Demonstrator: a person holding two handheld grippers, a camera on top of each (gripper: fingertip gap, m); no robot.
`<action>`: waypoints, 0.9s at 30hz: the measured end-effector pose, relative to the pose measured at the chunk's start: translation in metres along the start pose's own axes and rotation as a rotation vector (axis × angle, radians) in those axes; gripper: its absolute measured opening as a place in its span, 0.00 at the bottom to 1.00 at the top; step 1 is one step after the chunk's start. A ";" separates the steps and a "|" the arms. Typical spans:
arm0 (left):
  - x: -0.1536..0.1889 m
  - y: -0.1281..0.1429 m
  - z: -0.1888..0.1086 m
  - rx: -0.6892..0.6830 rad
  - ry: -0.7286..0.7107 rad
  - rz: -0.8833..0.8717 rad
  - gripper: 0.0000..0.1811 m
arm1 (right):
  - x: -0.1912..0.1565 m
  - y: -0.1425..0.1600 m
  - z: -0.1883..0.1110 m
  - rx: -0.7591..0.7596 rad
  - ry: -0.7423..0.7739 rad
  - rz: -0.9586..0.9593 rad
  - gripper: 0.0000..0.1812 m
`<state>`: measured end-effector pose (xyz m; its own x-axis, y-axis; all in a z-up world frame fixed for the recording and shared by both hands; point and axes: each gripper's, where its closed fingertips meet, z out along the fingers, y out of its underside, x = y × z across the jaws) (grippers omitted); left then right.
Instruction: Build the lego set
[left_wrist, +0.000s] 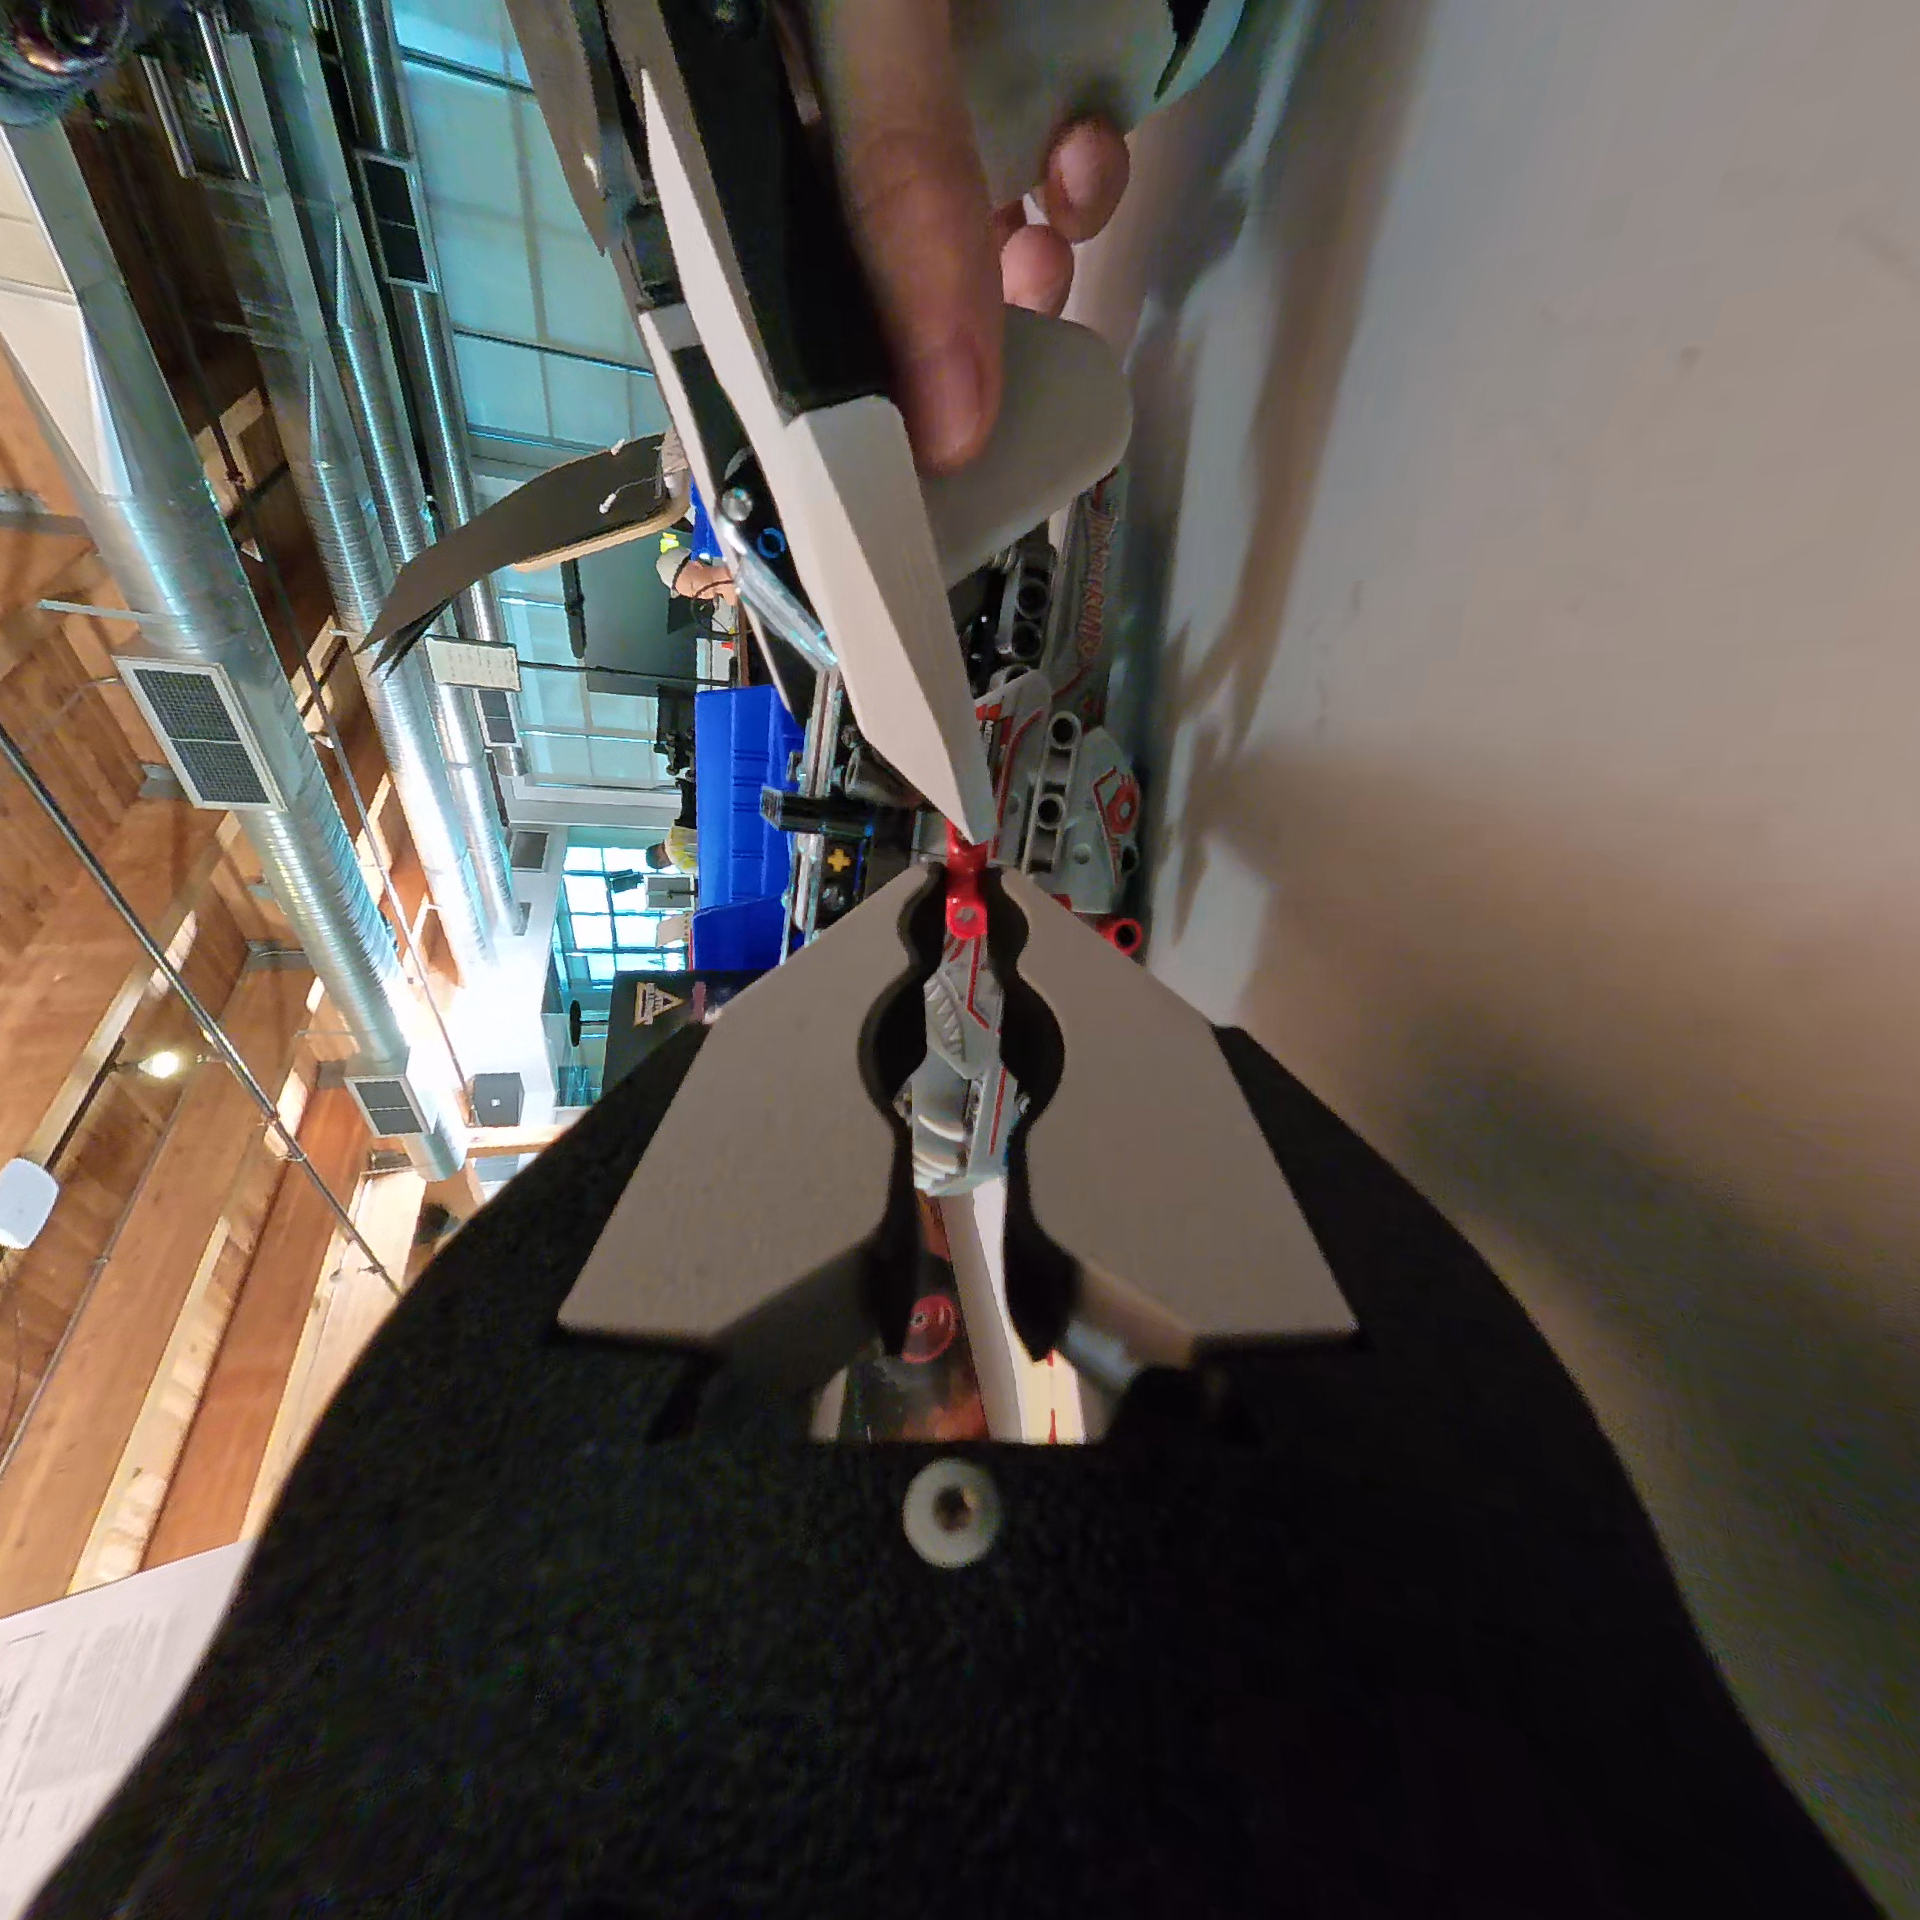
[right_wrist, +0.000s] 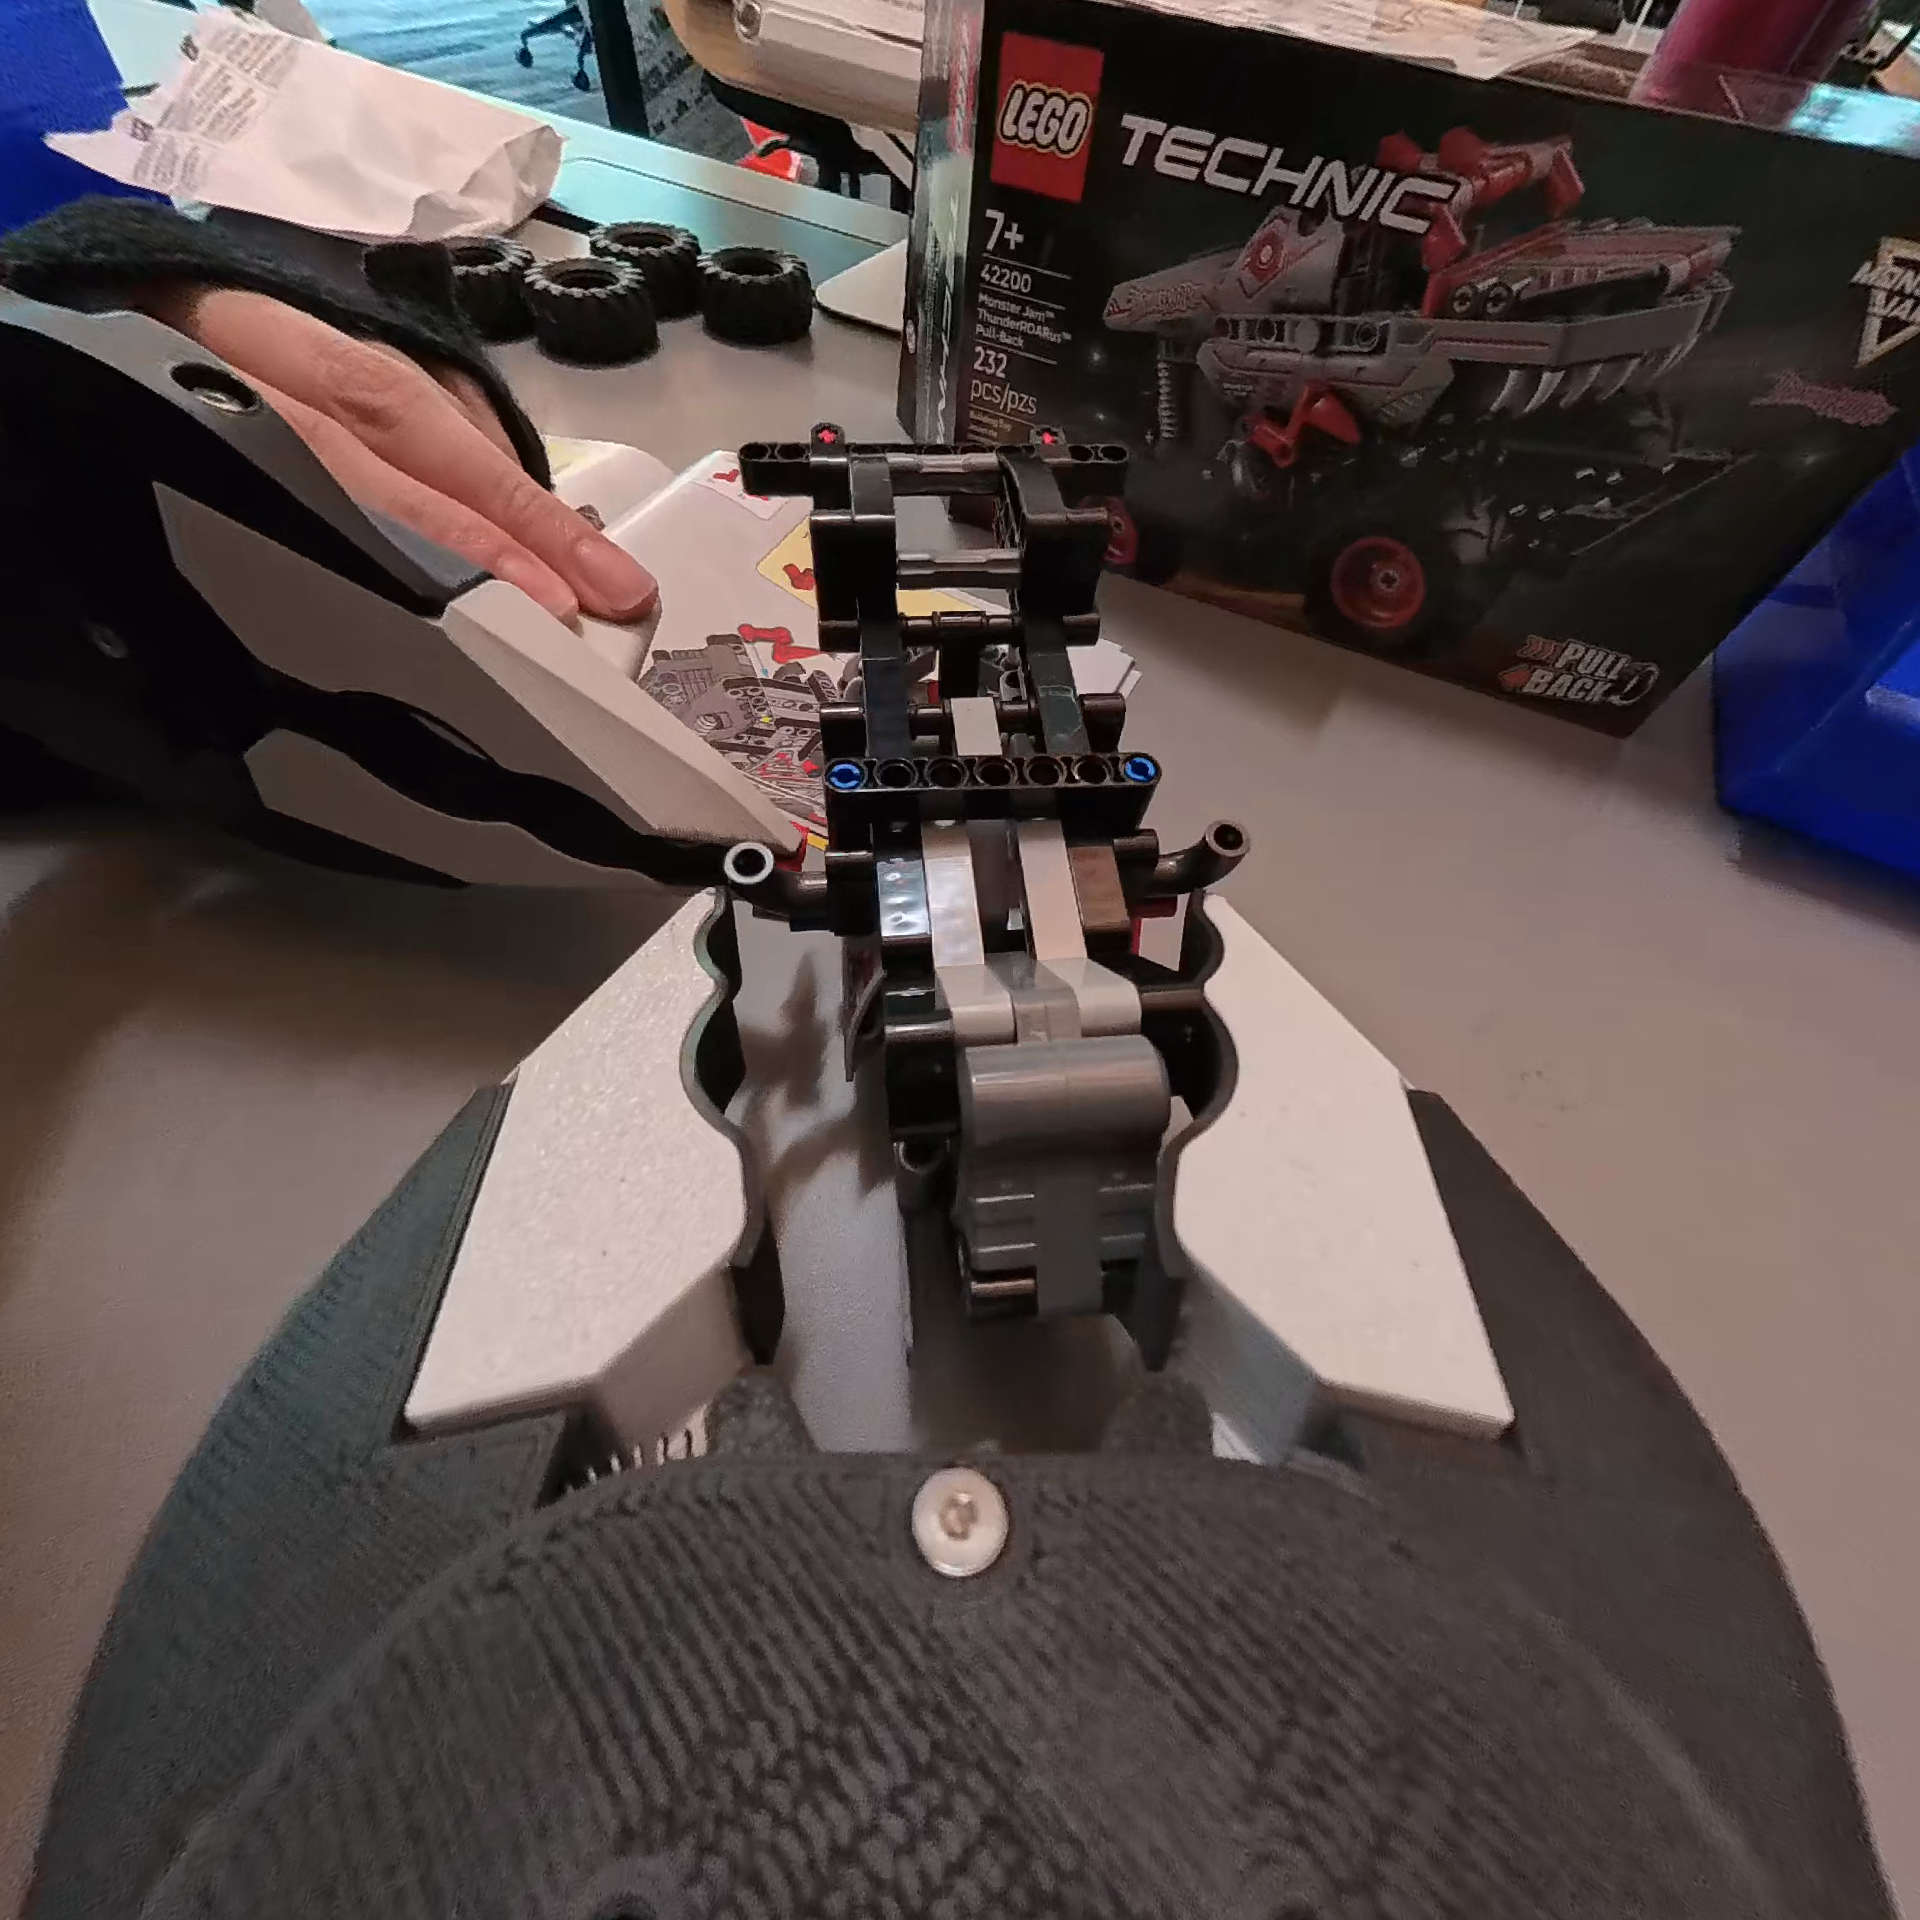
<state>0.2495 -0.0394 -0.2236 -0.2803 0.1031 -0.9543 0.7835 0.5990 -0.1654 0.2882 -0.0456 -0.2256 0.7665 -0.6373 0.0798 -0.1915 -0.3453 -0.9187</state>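
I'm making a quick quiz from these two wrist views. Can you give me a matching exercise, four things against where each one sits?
Things:
1. black tyres
2. chassis
3. set box
4. red piece

Places:
A. upright on the table, far right
B. at the left gripper's fingertips
C. loose on the table, far left
D. between the right gripper's fingers

Pairs: 1-C, 2-D, 3-A, 4-B
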 end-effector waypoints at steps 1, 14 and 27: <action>0.000 -0.001 -0.001 -0.001 0.001 0.005 0.02 | 0.000 0.000 0.000 0.001 -0.005 -0.006 0.47; -0.003 -0.007 -0.001 -0.007 -0.005 0.005 0.02 | 0.000 -0.001 -0.002 0.013 -0.025 -0.012 0.45; -0.002 -0.001 0.001 -0.030 -0.001 0.018 0.02 | -0.001 -0.001 -0.002 0.018 -0.037 -0.051 0.44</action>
<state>0.2495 -0.0407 -0.2217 -0.2655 0.1133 -0.9574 0.7715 0.6206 -0.1405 0.2864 -0.0456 -0.2238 0.7973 -0.5931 0.1123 -0.1412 -0.3641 -0.9206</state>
